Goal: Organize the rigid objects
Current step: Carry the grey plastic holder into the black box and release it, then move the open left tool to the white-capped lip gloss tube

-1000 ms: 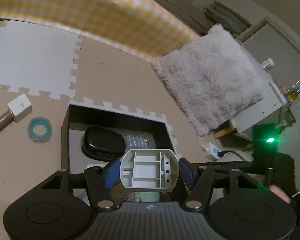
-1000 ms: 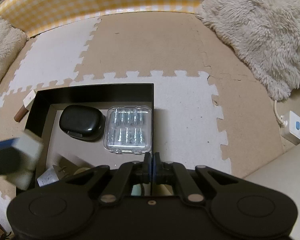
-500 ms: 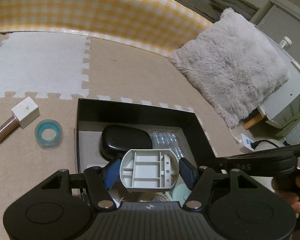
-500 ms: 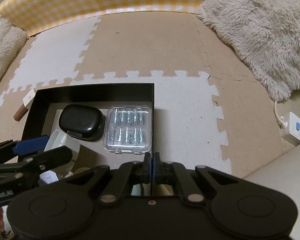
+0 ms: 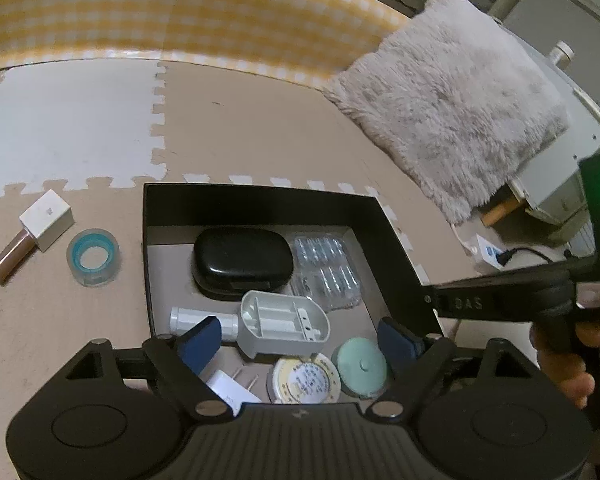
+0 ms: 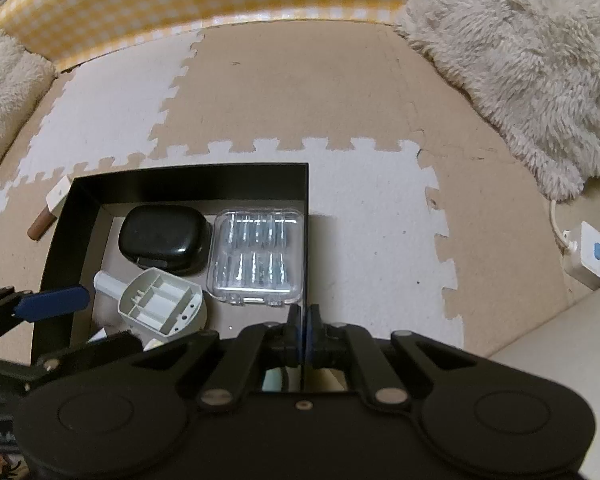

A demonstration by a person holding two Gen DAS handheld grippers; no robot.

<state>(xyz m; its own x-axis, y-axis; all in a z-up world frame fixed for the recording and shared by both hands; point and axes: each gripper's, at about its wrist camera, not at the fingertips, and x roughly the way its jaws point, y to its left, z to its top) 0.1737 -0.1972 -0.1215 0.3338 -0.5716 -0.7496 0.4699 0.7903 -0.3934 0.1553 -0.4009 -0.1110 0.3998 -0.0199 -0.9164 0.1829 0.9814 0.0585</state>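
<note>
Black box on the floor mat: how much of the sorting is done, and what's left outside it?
Done: the black box holds a black oval case, clear plastic case, grey ribbed plastic housing and round tins. In hand: nothing; the left gripper has just been opening and the housing lies free. The right gripper is shut on the box wall. Left: blue-cored tape roll, white-capped tube.

This is a home, a living room floor. Beige and white foam puzzle mats (image 6: 308, 92) cover the ground, edged by a yellow checked cushion (image 5: 180, 12). A shaggy grey pillow (image 5: 452, 104) lies beside white furniture (image 5: 556, 128), and a power strip (image 6: 592, 256) rests on the floor. Small household odds sit in a black box (image 5: 260, 204).
</note>
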